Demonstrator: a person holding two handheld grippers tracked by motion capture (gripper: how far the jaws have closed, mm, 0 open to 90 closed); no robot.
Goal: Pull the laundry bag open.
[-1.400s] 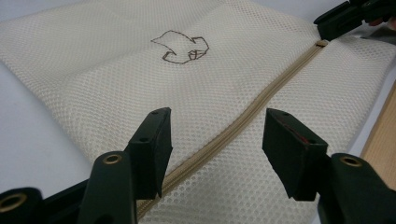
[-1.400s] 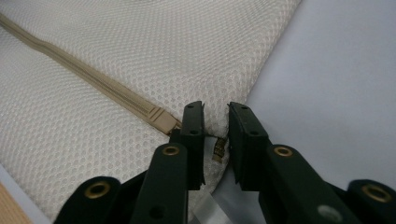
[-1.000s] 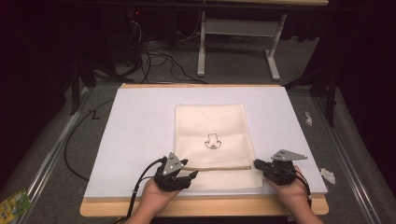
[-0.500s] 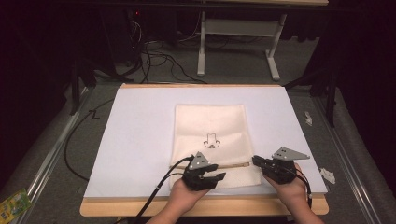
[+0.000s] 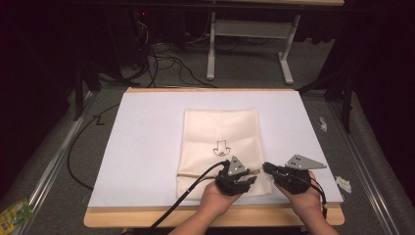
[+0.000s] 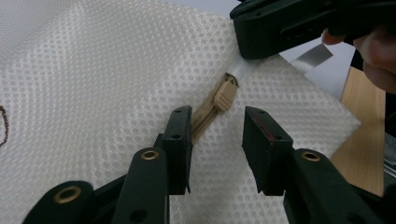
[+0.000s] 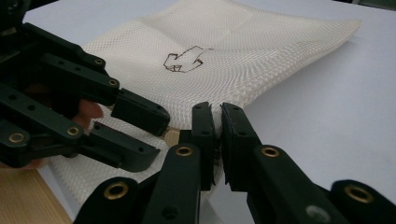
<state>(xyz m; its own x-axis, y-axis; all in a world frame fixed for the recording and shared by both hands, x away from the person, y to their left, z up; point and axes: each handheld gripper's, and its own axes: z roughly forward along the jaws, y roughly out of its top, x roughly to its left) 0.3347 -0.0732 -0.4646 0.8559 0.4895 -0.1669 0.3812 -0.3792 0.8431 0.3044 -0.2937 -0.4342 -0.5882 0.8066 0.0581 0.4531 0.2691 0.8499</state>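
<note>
A cream mesh bag (image 5: 220,132) with a small black drawing lies flat on the white mat (image 5: 147,142). Its tan zipper runs along the near edge. My right gripper (image 5: 268,169) is shut on the white tab (image 6: 240,70) at the zipper's right end; the right gripper view shows its jaws pinching the bag's edge (image 7: 217,126). My left gripper (image 6: 217,140) hovers just left of it over the tan zipper pull (image 6: 227,95). Its jaws have just been closing, and the pull's strip lies between them beside the left pad, with a gap still showing.
The mat covers a wooden table (image 5: 147,218) whose front edge is by my hands. A black cable (image 5: 181,200) trails from the left gripper off the front. White scraps (image 5: 342,183) lie on the grey floor at right, and a green packet (image 5: 14,215) at bottom left.
My left gripper has slid to the right along the bag's near edge until it sits close beside the right gripper, and its jaws have narrowed. The right gripper has stayed put.
</note>
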